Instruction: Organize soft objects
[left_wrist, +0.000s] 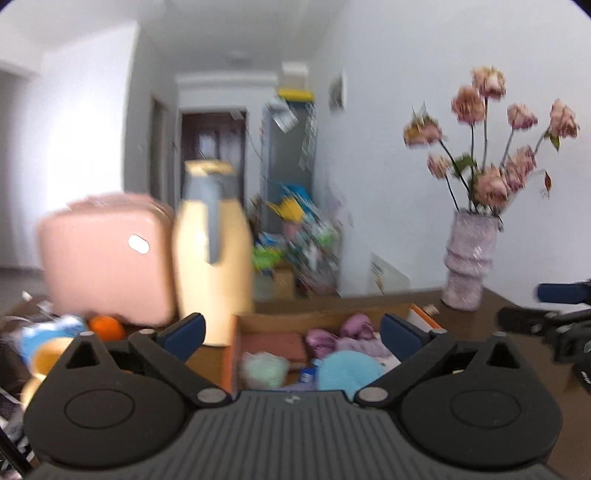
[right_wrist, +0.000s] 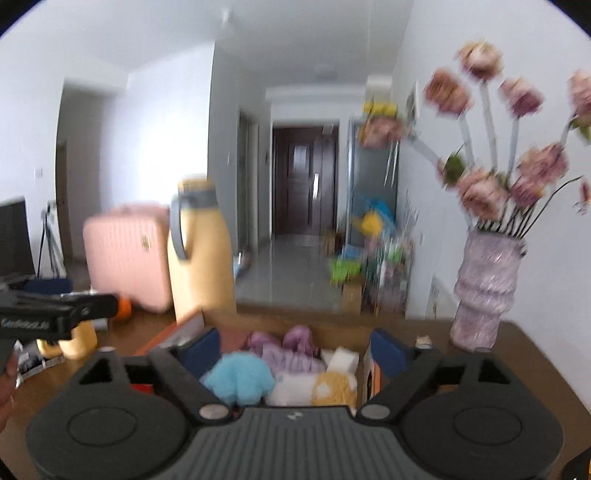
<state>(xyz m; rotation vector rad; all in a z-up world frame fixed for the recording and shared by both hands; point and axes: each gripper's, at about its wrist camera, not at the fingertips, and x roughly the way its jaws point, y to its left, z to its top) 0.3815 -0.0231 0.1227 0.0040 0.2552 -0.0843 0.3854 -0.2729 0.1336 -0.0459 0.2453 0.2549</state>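
Hovering over the cardboard box (left_wrist: 258, 321), I see my left hand-held gripper (left_wrist: 291, 332) and right hand-held gripper (right_wrist: 291, 349) both spread wide, pinching nothing. Soft toys (right_wrist: 240, 380) fill the box at twelve o'clock on the counter (right_wrist: 535, 354).

The left tongs (left_wrist: 291, 334) stand wide apart above the open box (left_wrist: 266, 325), nothing between their 2 blue pads (left_wrist: 184, 332). The right tongs (right_wrist: 293, 349) hang over the same box, equally spread and empty, just right of the left tongs. Both views are blurred.
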